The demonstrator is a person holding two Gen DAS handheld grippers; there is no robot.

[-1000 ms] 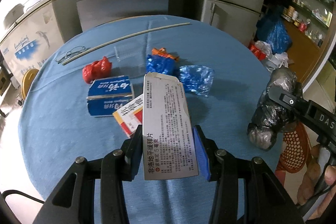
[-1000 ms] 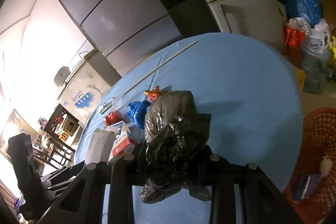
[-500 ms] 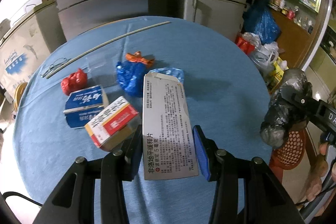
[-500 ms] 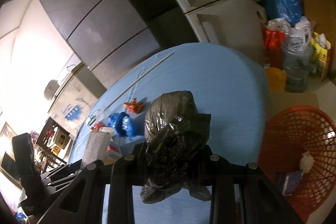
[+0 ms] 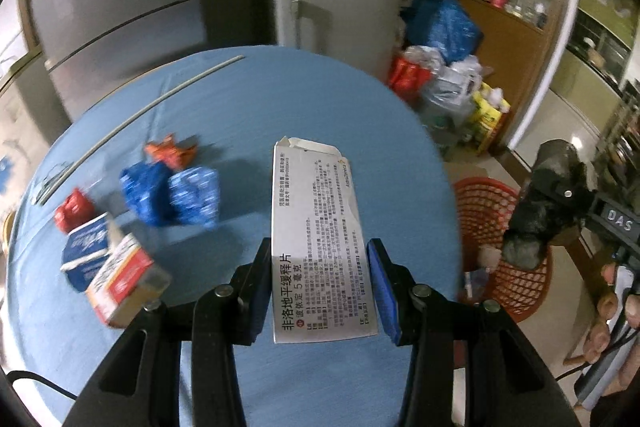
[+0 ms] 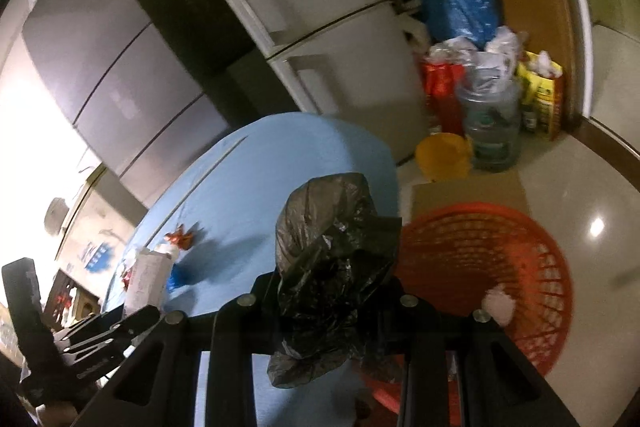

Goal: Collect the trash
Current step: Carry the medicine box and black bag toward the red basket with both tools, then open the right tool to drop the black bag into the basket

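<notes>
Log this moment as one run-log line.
left gripper: shut on white printed medicine box | right gripper: shut on crumpled black plastic bag | target: red plastic mesh basket on floor | table: wrappers, boxes remain

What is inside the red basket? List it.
Inside the red basket: a white crumpled wad near the rim. The black plastic bag covers the basket's near-left part, so anything there stays unseen.

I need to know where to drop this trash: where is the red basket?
The red basket sits on the floor just past the blue table's right edge, lower right in both wrist views, beyond the black bag.
</notes>
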